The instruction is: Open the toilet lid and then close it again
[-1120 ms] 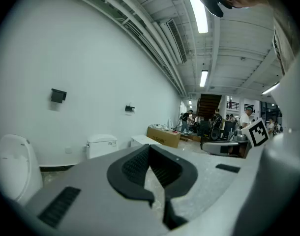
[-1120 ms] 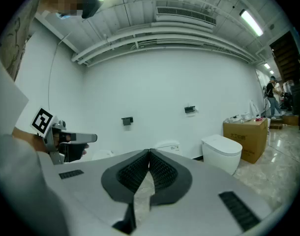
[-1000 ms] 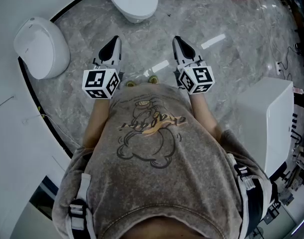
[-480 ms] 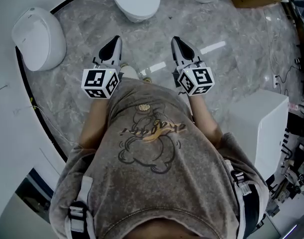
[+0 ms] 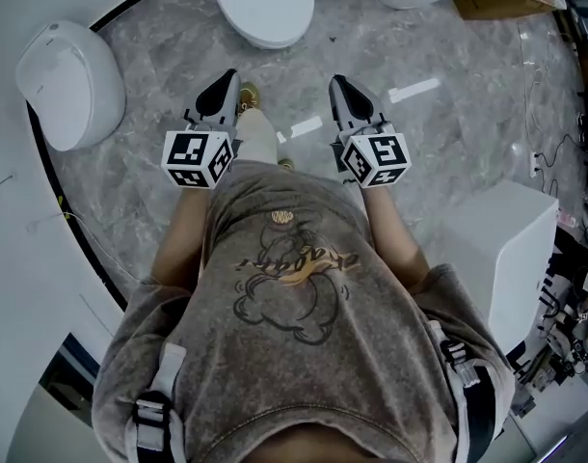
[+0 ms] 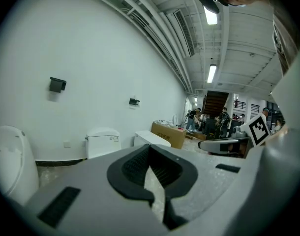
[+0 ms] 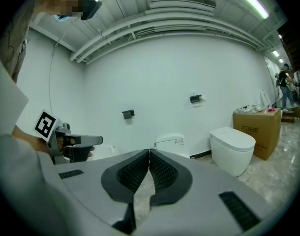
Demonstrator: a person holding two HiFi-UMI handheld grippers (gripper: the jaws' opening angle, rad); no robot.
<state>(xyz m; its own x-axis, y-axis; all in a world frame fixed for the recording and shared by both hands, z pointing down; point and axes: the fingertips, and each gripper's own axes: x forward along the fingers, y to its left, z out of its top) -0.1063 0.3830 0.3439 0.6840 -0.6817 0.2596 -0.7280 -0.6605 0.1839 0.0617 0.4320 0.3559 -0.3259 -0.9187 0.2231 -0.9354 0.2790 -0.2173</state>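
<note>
The toilet lid (image 5: pixel 258 3) was white, oval and lay down flat, at twelve o'clock in the head view, above grey marble floor (image 5: pixel 159 177). Only the gripper views showed the white wall (image 7: pixel 160 77) and a cardboard box (image 7: pixel 256 127). The left gripper (image 5: pixel 227 80) and right gripper (image 5: pixel 339 85) had jaws pressed together, empty, well short of the lid.
</note>
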